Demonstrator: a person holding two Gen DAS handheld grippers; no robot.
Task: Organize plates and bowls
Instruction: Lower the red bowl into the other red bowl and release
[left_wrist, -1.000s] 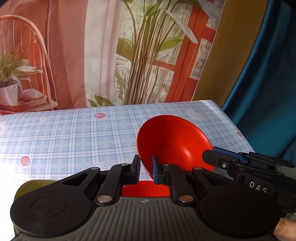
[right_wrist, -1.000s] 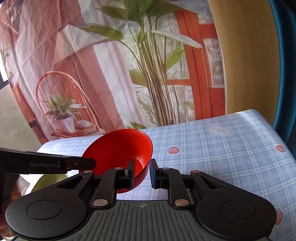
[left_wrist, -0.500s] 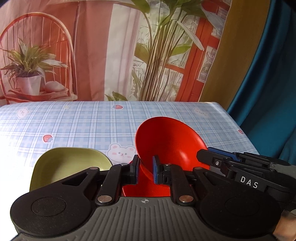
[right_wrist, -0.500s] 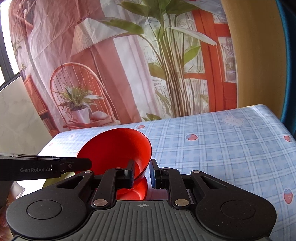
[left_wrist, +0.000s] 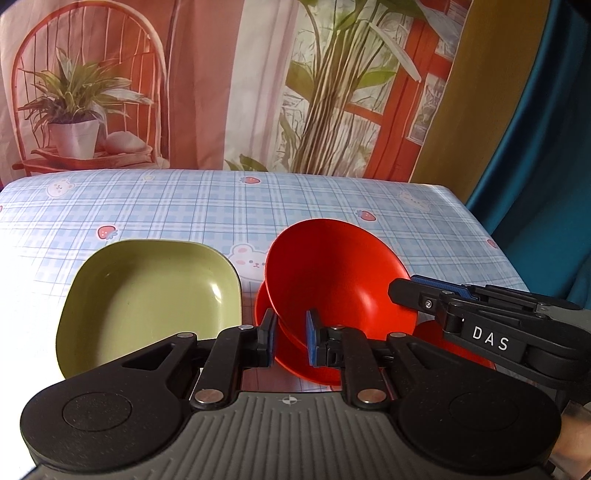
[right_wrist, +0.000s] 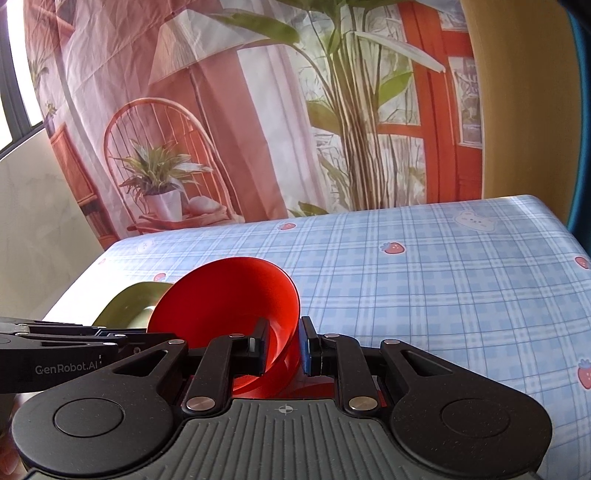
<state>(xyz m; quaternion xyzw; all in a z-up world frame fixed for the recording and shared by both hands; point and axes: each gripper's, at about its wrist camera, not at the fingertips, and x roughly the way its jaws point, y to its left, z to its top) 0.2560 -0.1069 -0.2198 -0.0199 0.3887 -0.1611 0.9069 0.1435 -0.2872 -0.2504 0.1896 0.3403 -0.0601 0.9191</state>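
1. Grip check first: your left gripper (left_wrist: 290, 341) pinches the near-left rim of the glossy red plastic bowl (left_wrist: 340, 280), and your right gripper (right_wrist: 283, 347) is clamped on its right rim.
2. Bowl hangs tilted just over a second red bowl (left_wrist: 295, 360) on the blue checked tablecloth (left_wrist: 184, 206); level it, then lower both hands evenly so it nests.
3. Leftward, the pale green square plate (left_wrist: 147, 295) sits just beside; keep the rim off it.

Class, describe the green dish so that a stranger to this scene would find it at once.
Start at the blue checked tablecloth with its bears and strawberries. Near its front edge, left of the red bowl, sits the green dish. It alone is pale green and squarish with rounded corners; its neighbours are round and red.
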